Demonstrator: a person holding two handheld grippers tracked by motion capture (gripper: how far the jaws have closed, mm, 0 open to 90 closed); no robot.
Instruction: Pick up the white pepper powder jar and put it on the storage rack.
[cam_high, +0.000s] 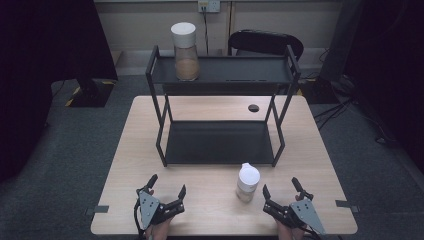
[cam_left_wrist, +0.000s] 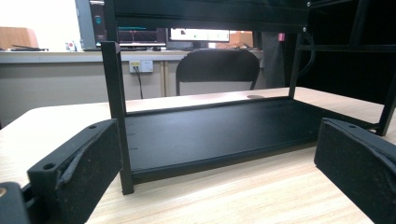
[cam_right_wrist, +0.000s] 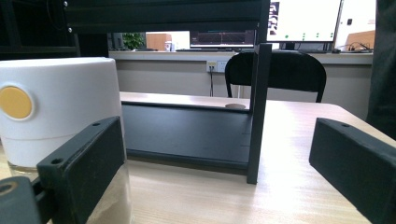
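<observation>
A black two-tier metal rack (cam_high: 220, 142) stands mid-table. On its top shelf at the left is a glass jar (cam_high: 186, 52) with a white lid and brown contents. A second white-lidded jar (cam_high: 247, 182) stands on the table in front of the rack, just left of my right gripper (cam_high: 280, 187); it looms at the left of the right gripper view (cam_right_wrist: 56, 112). My left gripper (cam_high: 166, 186) rests open near the front edge, facing the rack's lower shelf (cam_left_wrist: 219, 133). Both grippers hold nothing.
The wooden table (cam_high: 145, 130) has a round cable hole (cam_high: 253, 107) behind the rack. A black chair (cam_high: 265, 44) stands beyond the far edge, and a wall socket (cam_high: 208, 6) is on the back wall. Dark stands flank the table on the floor.
</observation>
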